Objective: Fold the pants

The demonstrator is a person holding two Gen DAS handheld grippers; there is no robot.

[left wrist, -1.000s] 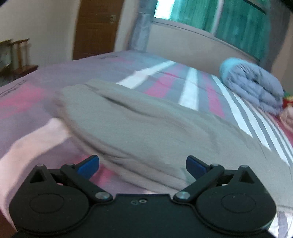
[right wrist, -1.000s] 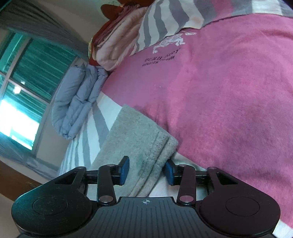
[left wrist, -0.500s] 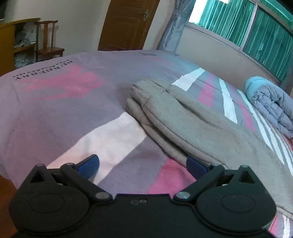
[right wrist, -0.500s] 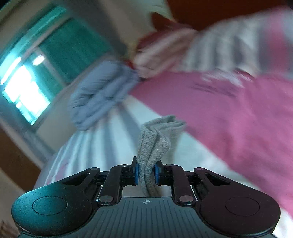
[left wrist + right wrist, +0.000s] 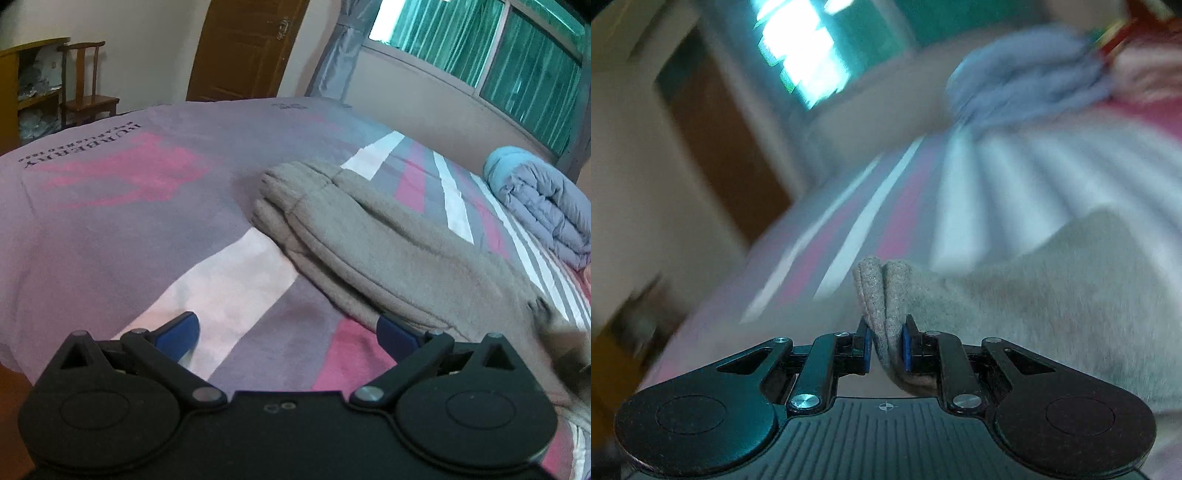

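The right gripper [image 5: 885, 349] pinches one end of the gray pants [image 5: 373, 236] — the nearer hand. The pants lie long across the striped bed [image 5: 122, 221], just past the left gripper [image 5: 286, 334] — open and empty.

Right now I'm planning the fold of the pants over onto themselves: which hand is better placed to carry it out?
The right. Its gripper is already clamped on a bunched end of the gray pants, lifted off the bed. The left gripper is open over bare bedspread, holding nothing.
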